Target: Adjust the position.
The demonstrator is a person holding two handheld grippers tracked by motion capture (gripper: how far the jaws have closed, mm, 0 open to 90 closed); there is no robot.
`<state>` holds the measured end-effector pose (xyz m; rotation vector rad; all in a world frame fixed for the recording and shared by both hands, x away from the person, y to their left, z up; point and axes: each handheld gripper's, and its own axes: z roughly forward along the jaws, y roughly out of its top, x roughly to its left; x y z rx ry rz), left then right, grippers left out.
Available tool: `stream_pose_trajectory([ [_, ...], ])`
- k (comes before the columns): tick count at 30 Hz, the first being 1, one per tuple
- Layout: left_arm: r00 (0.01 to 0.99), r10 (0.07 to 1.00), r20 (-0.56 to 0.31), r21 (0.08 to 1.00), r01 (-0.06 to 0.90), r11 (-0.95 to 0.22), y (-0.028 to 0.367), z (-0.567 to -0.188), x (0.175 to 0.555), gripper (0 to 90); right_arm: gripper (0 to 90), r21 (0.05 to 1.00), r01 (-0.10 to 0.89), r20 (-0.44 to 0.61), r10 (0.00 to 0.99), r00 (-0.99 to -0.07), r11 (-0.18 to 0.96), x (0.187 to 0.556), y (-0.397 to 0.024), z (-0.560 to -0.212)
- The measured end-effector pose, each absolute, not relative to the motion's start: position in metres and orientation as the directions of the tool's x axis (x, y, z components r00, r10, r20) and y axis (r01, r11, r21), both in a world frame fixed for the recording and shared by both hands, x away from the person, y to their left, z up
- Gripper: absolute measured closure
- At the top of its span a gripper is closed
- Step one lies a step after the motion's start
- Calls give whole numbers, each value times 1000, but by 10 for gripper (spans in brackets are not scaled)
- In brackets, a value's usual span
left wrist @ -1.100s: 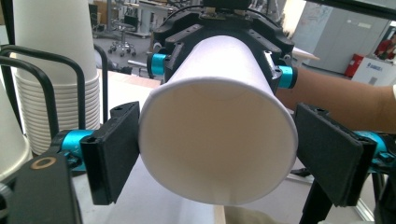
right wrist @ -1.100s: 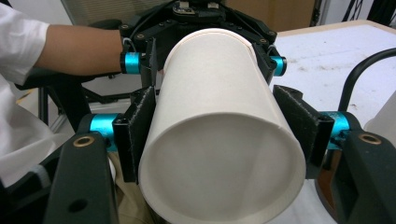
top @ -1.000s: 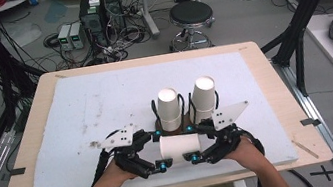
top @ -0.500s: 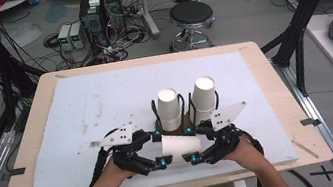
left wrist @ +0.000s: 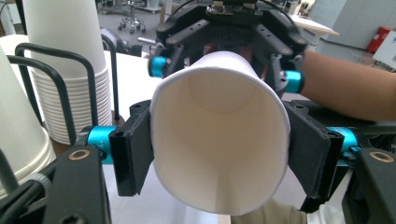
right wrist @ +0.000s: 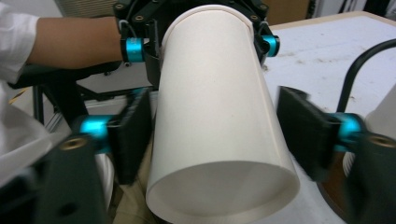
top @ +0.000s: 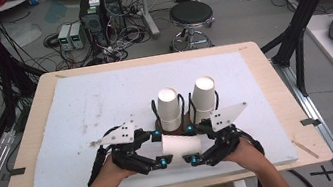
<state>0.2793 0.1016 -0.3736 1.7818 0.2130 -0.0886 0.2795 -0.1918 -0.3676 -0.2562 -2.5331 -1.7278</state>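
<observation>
Paper cup [top: 181,146] lies on its side in the air, low over the white mat [top: 81,112] on the counter [top: 34,102], between the two tongs. In the high view it sits near the person's edge of the counter, just in front of two tall stacks of paper cups [top: 170,109] that stand in black wire holders [top: 156,110]. The left tongs [top: 155,148] squeeze the cup near its open end; in the left gripper view both black pads [left wrist: 133,156] press on its sides and the rim bends a little out of round. These tongs have just been closing on the cup. The right tongs [top: 198,144] sit around the cup's other end. In the right gripper view one pad is right at the cup's side, and the other pad [right wrist: 303,137] stands off with a gap. These tongs have just been opening, and the cup is between them. A hand [top: 109,176] holds each tool from below.
</observation>
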Motion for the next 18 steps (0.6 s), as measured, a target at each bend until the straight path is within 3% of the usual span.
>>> stream_pose_trajectory([
  [9, 986, 115, -117, 929, 150, -338, 104, -353, 283, 308, 210, 924, 154, 104, 157, -982, 351, 277, -196, -358],
  [18, 994, 109, -5, 831, 64, -552, 95, -324, 289, 304, 211, 872, 84, -13, 193, -981, 482, 274, -187, -344],
])
